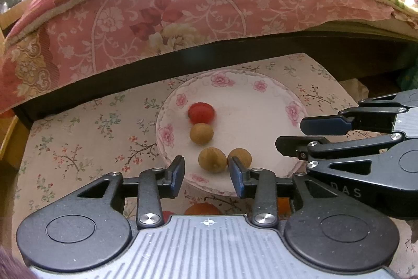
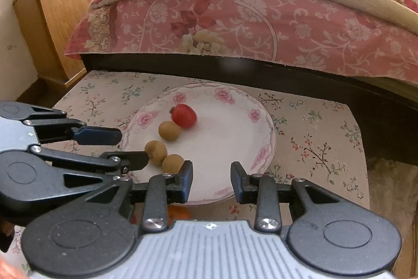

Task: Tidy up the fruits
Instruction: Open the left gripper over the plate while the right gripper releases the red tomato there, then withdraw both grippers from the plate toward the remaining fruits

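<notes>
Lying between left gripper [image 1: 206,175] fingers: longan [image 1: 212,158].

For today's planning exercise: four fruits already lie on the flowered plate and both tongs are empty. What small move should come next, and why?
Probably draw the left tongs back toward the orange fruit lying off the plate, partly hidden beneath them. Both tongs are open and hold nothing, the right tongs too, while the red fruit and three brown fruits already rest on the plate.

Pink floral bedspread [image 2: 261,22] drapes the bed beside a wooden cabinet [image 2: 60,12]
</notes>
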